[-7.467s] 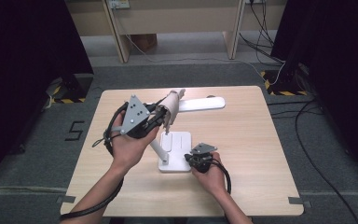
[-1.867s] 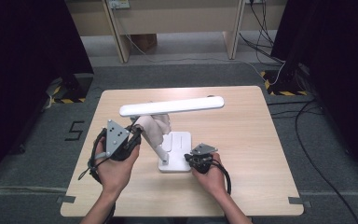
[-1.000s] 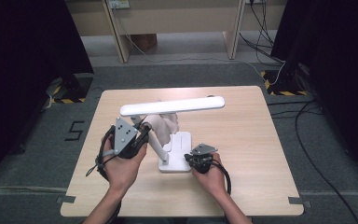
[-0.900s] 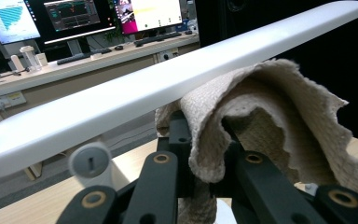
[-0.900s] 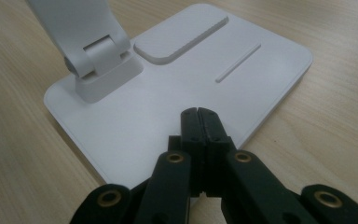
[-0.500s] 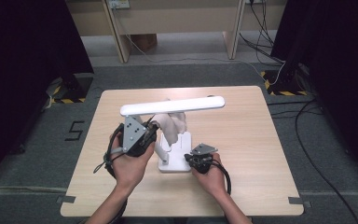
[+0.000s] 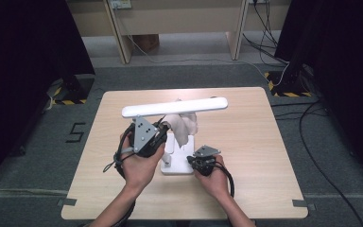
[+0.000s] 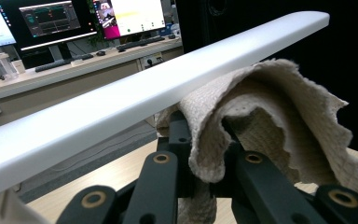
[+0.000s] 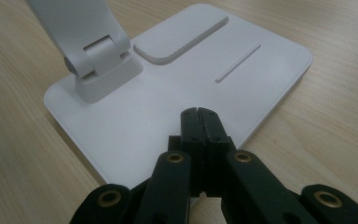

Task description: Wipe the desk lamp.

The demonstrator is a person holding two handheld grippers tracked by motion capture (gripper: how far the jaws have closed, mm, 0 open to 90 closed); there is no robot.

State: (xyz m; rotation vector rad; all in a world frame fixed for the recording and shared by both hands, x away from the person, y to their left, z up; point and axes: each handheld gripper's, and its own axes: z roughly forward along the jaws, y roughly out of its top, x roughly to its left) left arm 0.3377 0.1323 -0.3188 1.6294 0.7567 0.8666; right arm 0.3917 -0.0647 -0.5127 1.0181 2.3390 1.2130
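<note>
A white desk lamp stands mid-table, its long bar head [image 7: 175,108] level above its flat base [image 7: 176,166]. My left gripper [image 7: 163,128] is shut on a beige cloth [image 7: 185,125], which lies up against the underside of the head. In the left gripper view the cloth [image 8: 261,107] drapes over the closed jaws of the left gripper [image 8: 200,154], just under the bar head [image 8: 144,93]. My right gripper [image 7: 199,160] is shut with nothing in it. Its tips rest on the near edge of the base [image 9: 168,93], with the right gripper [image 9: 199,114] in front of the arm's hinge [image 9: 98,60].
The wooden table [image 7: 250,151] has bare surface to the right and left of the lamp. Cables [image 7: 312,156] run over the grey floor at the right. A desk with monitors [image 8: 51,21] stands behind the lamp in the left gripper view.
My left gripper has slid to the right with the cloth, along under the lamp head. The right gripper and the lamp base have stayed put.
</note>
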